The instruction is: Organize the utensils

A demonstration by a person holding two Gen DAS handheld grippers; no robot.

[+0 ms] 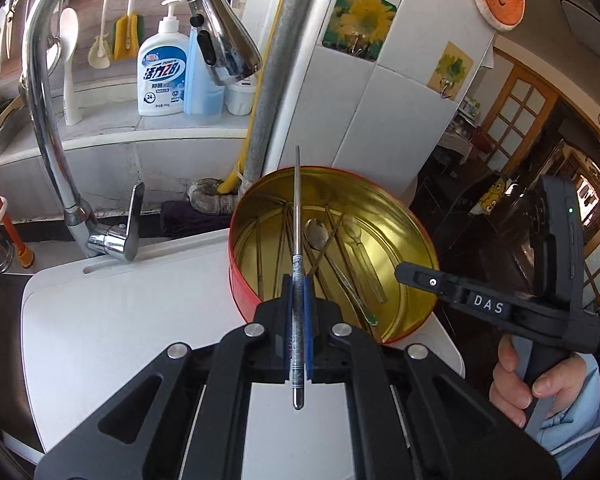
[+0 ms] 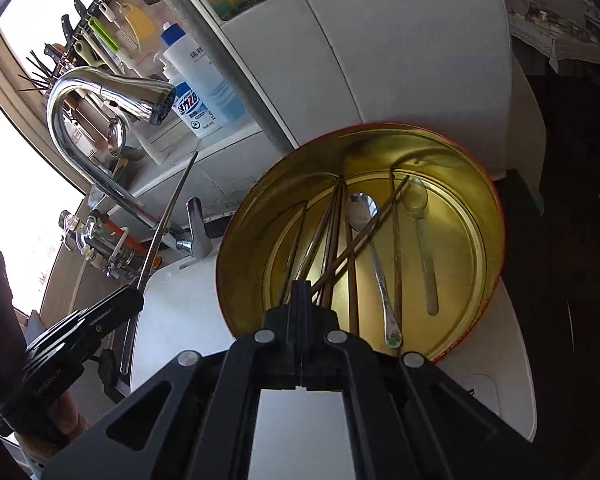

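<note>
Left wrist: left gripper (image 1: 298, 284) clamped on chopstick (image 1: 297, 216), held above tin (image 1: 260, 300). Right gripper (image 2: 300, 292) closed, empty, over tin. Step: carrying chopstick; next likely a drop into tin.

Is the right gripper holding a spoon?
No. The right gripper is shut with nothing between its fingers, and both spoons, such as the metal spoon, lie loose in the tin.

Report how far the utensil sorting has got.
Done: several chopsticks and two spoons already lie in the round tin. In hand: the left gripper is shut on a metal chopstick; the right gripper is shut and empty. Left: that chopstick is not yet in the tin.
</note>
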